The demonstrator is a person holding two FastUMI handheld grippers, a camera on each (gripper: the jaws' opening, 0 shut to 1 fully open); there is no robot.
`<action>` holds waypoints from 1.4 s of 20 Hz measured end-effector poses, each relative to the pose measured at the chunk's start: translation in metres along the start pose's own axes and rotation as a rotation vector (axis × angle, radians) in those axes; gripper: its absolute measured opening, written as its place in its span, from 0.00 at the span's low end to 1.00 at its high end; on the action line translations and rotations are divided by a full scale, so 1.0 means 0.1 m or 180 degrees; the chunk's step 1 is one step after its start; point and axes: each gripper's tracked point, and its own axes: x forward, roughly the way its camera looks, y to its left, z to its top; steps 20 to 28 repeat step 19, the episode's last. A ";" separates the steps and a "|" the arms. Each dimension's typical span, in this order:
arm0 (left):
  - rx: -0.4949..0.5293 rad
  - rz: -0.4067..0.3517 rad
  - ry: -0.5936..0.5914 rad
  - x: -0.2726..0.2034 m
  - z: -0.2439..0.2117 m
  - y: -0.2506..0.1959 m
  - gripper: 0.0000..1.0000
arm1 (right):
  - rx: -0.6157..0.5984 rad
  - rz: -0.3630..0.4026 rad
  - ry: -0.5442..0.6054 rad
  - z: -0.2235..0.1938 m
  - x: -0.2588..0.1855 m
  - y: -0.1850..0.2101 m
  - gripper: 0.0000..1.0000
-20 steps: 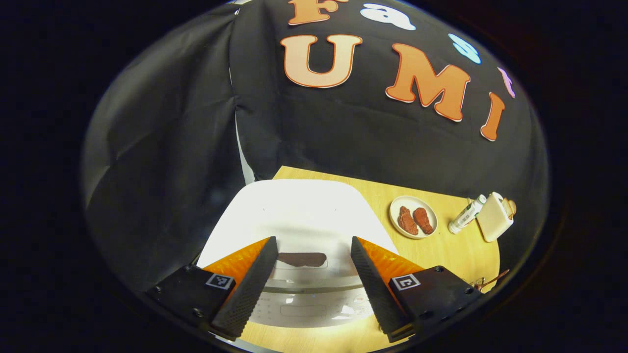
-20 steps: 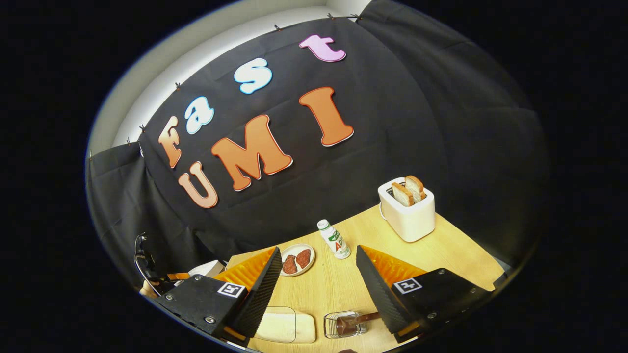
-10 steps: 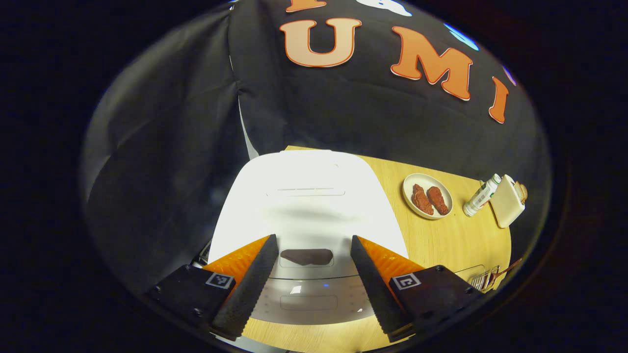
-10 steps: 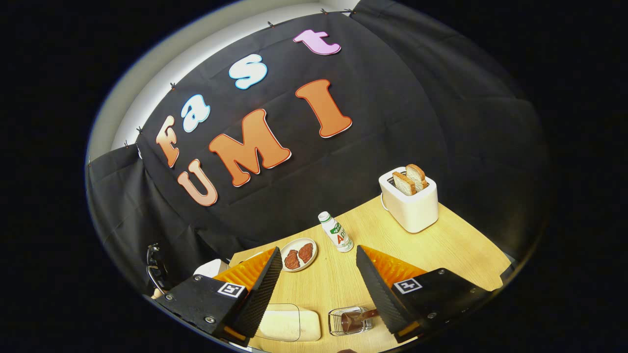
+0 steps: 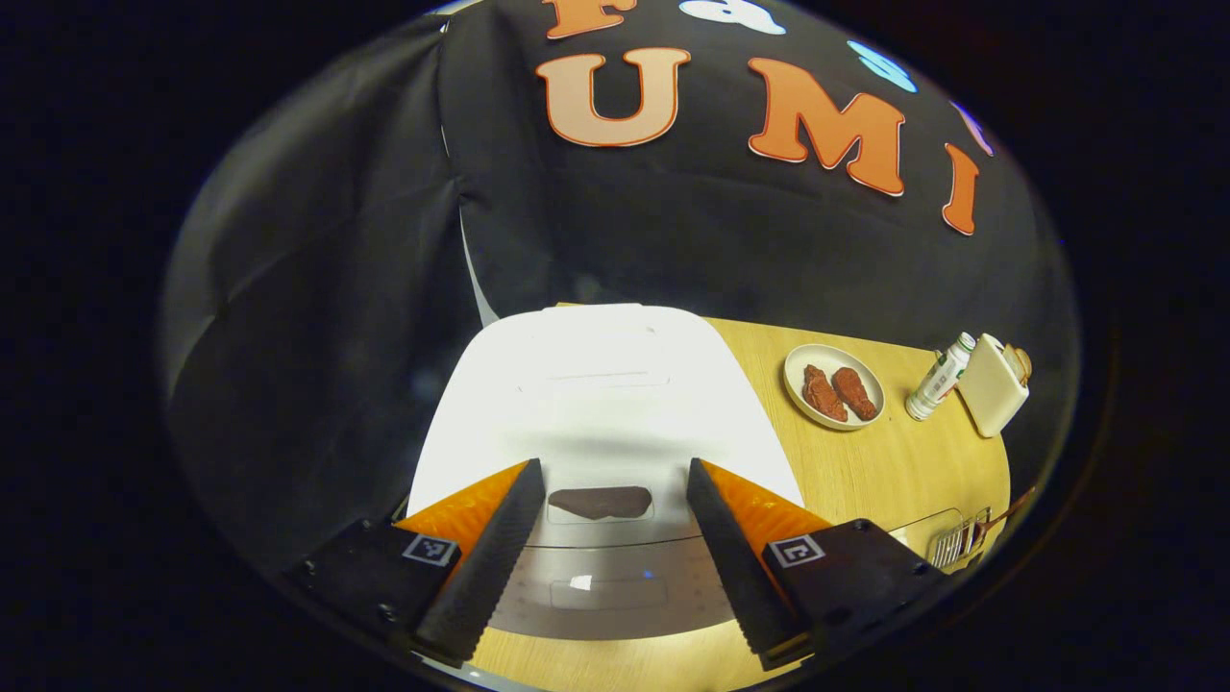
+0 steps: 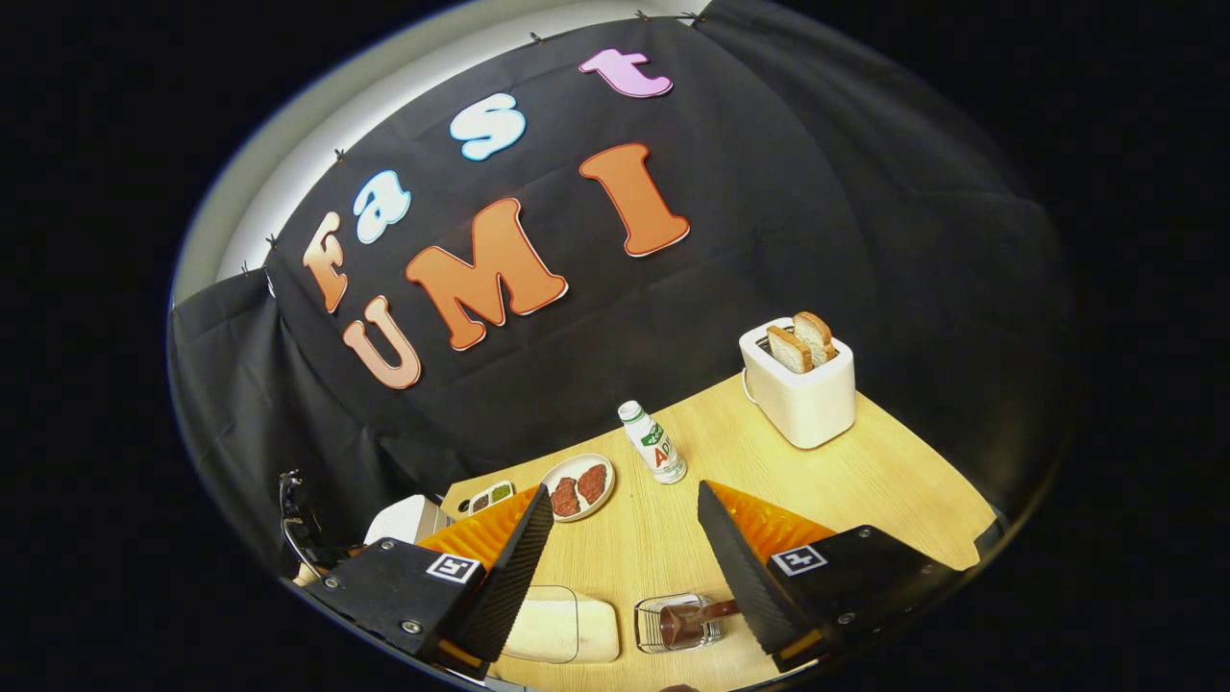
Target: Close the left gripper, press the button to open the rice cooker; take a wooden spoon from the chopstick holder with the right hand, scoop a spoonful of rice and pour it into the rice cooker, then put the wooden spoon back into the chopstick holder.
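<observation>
Above rice cooker [image 5: 591, 384], left gripper [image 5: 607, 538] jaws wide open, empty, button [image 5: 600, 501] between.

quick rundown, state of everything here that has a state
rice cooker: lid shut
left gripper: jaws open, nothing held
right gripper: jaws open, nothing held
wooden spoon: in the chopstick holder
toaster: two slices sticking up
bottle: upright, capped
plate: holds two reddish pieces

Your desk [image 6: 865, 481] is pale wood. At center of the right gripper view sit a plate [image 6: 578, 486] and bottle [image 6: 653, 455], a toaster [image 6: 798, 389] upper right, the chopstick holder [image 6: 677, 623] low center. The rice cooker [image 5: 596, 404] stands mid-frame in the left gripper view.
</observation>
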 end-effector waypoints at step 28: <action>-0.0150 -0.0331 -0.1596 -1.92 1.84 -0.27 0.99 | -0.0969 -0.0368 -0.0605 0.70 -0.41 0.36 0.95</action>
